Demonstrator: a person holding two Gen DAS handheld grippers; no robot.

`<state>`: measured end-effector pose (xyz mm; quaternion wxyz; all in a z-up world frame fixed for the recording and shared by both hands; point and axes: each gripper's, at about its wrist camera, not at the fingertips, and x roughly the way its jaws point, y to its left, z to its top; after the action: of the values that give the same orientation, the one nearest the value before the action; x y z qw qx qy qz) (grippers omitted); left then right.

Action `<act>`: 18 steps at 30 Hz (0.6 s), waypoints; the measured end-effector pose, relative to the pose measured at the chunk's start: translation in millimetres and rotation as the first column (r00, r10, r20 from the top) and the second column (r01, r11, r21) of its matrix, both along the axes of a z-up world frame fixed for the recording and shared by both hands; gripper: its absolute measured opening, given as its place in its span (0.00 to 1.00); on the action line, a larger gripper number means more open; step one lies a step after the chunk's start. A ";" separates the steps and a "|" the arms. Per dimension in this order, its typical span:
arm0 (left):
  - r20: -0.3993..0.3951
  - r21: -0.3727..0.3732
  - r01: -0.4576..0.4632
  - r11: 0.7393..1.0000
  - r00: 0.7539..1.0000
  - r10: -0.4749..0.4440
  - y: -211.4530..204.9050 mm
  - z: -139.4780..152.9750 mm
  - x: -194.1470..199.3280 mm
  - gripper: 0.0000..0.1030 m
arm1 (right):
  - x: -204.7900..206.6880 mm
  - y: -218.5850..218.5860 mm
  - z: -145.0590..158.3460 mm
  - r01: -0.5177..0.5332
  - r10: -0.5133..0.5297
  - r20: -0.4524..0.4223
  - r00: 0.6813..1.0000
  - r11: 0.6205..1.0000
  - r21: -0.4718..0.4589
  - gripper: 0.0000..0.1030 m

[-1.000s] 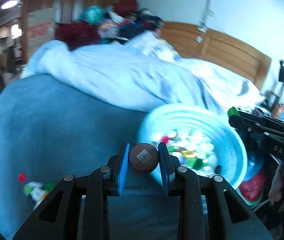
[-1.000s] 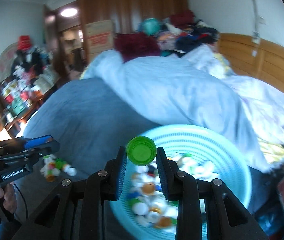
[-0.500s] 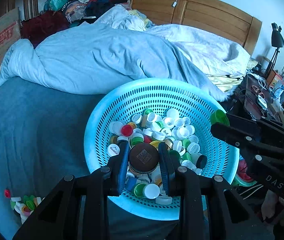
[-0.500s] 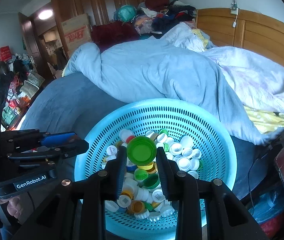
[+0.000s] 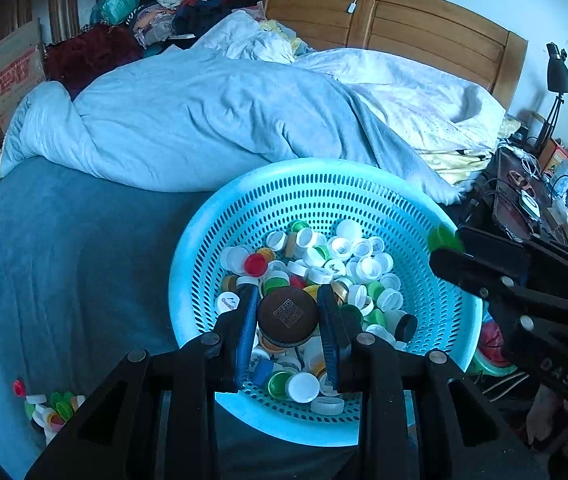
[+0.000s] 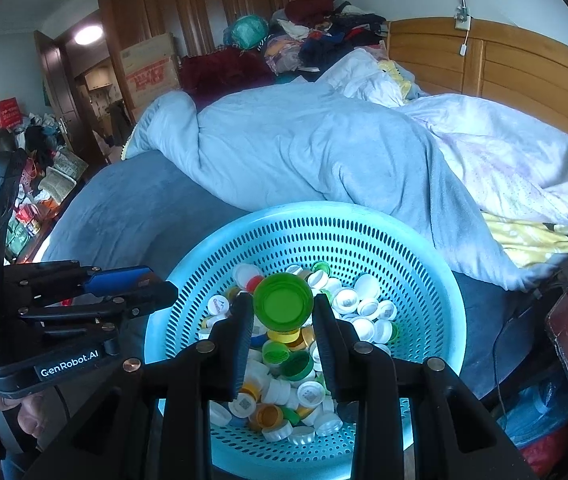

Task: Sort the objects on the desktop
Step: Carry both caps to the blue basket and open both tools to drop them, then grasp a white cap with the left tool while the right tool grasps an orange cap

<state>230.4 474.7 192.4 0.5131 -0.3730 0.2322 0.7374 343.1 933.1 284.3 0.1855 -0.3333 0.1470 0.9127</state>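
Left wrist view
- Left tongs (image 5: 287,322): nearly closed, blue pads clamped on either side of a brown cap (image 5: 287,315) with a QR-style code printed on top. Still gripped, as far as I can see.
- Where it is: hanging right over the basket (image 5: 204,236), a light blue perforated one sitting on the bed.
- Basket contents: a big heap of bottle caps (image 5: 324,264), mostly white, plus some green, red, yellow and orange ones.
- Right tongs (image 5: 446,248): poking in from the right edge over the basket rim, with a bit of green cap (image 5: 442,237) at the tip.
- Leftovers: a small bunch of loose caps (image 5: 50,404) on the blue bedcover (image 5: 64,260), bottom left, well apart from the basket.

Right wrist view
- Right tongs (image 6: 283,312): jaws have just been opening. The green cap (image 6: 283,302) sits between the fingers, tilted with its hollow side toward the camera, and there's a visible gap on the right side, so it looks let go rather than pinched.
- Where it is: above the cap pile (image 6: 364,308) inside the basket (image 6: 424,280).
- Left tongs (image 6: 152,288): coming in from the left at the basket's rim, blue pad showing; can't see the brown cap from here.
- Background: rumpled pale blue duvet (image 6: 304,160) behind the basket, wooden headboard (image 6: 504,68) at the back.
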 end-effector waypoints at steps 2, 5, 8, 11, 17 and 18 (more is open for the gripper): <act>0.002 0.010 -0.012 1.000 1.000 0.012 -2.4 1.2 -1.6 0.37 | 2.3 -1.3 4.0 0.014 -0.014 -0.013 1.000 1.000 0.021 0.75; 0.003 0.027 -0.015 1.000 1.000 0.015 -7.2 3.8 -3.1 0.46 | 3.0 -3.7 8.9 0.017 -0.016 -0.020 1.000 0.999 0.032 0.75; -0.007 0.071 -0.025 0.997 1.000 0.025 -31.8 2.3 -13.4 0.46 | 3.2 -10.7 11.3 -0.005 0.006 -0.034 0.999 1.000 0.030 0.75; -0.006 0.105 -0.141 0.985 0.990 0.142 -91.7 -19.0 -47.8 0.46 | 4.0 -25.9 7.9 -0.044 0.045 -0.045 0.998 0.998 0.035 0.77; 0.080 0.033 -0.488 0.872 0.871 0.484 -251.9 -103.2 -136.3 0.46 | -22.7 -67.5 -29.5 -0.174 0.174 0.019 0.985 0.985 -0.024 0.78; 0.103 0.007 -0.527 0.850 0.845 0.524 -274.2 -117.5 -146.5 0.46 | -29.1 -75.4 -35.1 -0.196 0.197 0.028 0.980 0.980 -0.034 0.78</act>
<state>83.9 200.5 74.9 0.3089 -0.4488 0.0830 0.8344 314.0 857.7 249.2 0.0914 -0.3631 0.1243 0.9189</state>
